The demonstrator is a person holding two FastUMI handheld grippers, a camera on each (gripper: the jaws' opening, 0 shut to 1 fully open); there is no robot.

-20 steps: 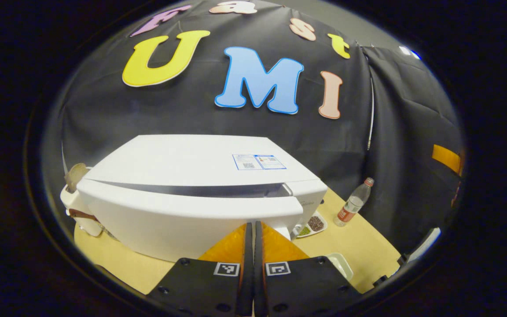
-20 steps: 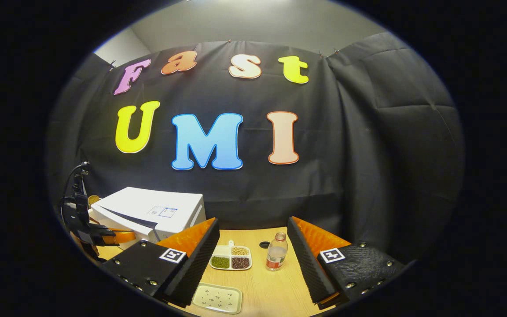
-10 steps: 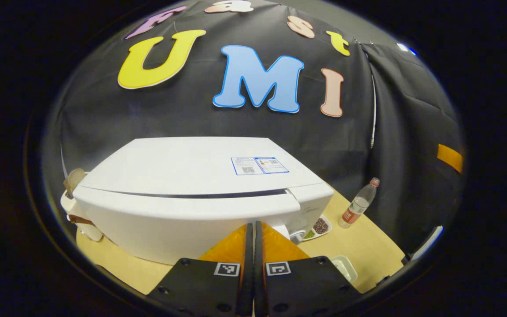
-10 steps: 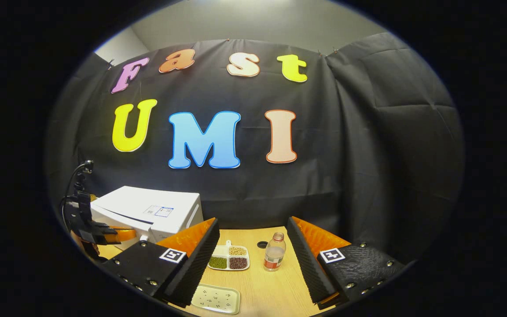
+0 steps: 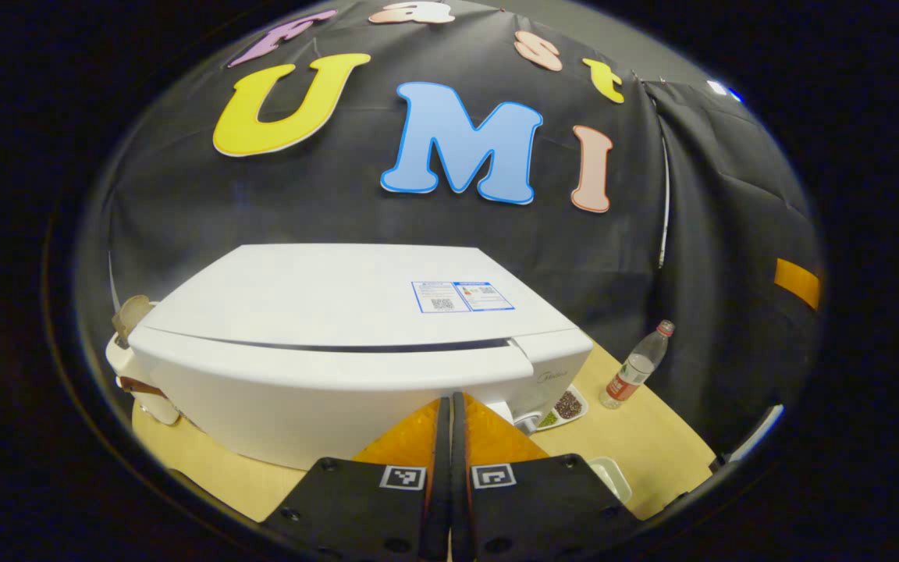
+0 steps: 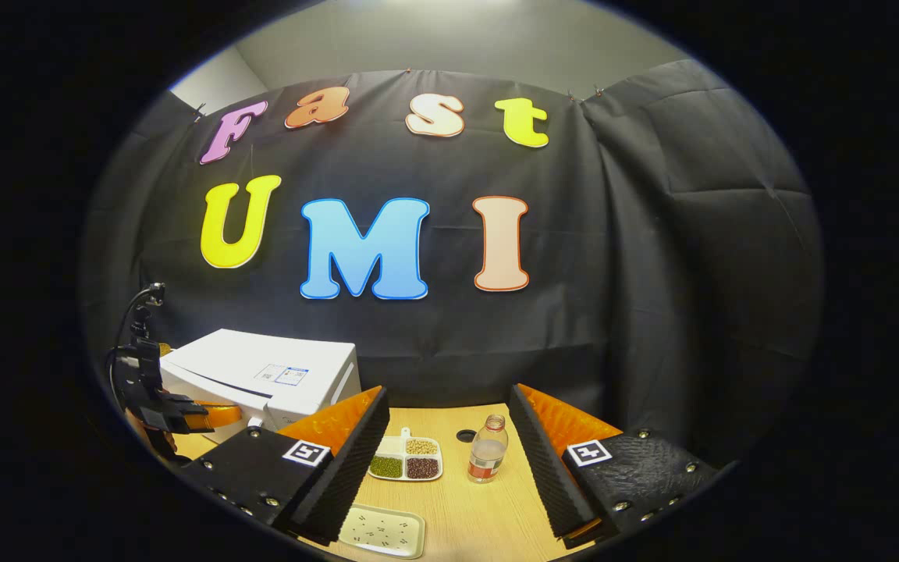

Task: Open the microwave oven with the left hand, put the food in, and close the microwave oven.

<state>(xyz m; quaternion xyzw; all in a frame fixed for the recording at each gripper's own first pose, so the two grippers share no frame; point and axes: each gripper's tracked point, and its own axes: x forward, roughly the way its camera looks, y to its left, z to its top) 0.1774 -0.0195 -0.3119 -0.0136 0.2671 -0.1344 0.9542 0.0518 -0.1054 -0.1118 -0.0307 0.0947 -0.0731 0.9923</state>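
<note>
The white microwave [image 5: 340,304] stands on the wooden table, seen from above its front edge in the left gripper view. Its door [image 5: 317,390] lies almost flush with the body, with only a thin dark slit along the top. My left gripper [image 5: 449,402] is shut with nothing between its fingers, and its tips sit at the door's front near the right end. In the right gripper view the microwave [image 6: 270,371] is at the left, with the left gripper [image 6: 184,417] in front of it. My right gripper [image 6: 445,402] hangs open over the table, holding nothing.
A divided dish of beans [image 6: 406,458] and a clear bottle [image 6: 487,451] stand right of the microwave. A white speckled tray [image 6: 383,531] lies near the table's front. A small white appliance [image 5: 133,367] sits left of the microwave. A round hole [image 6: 465,434] marks the tabletop.
The gap along the top of the microwave door has narrowed to a thin slit as the left gripper pushed in. The right gripper has barely moved.
</note>
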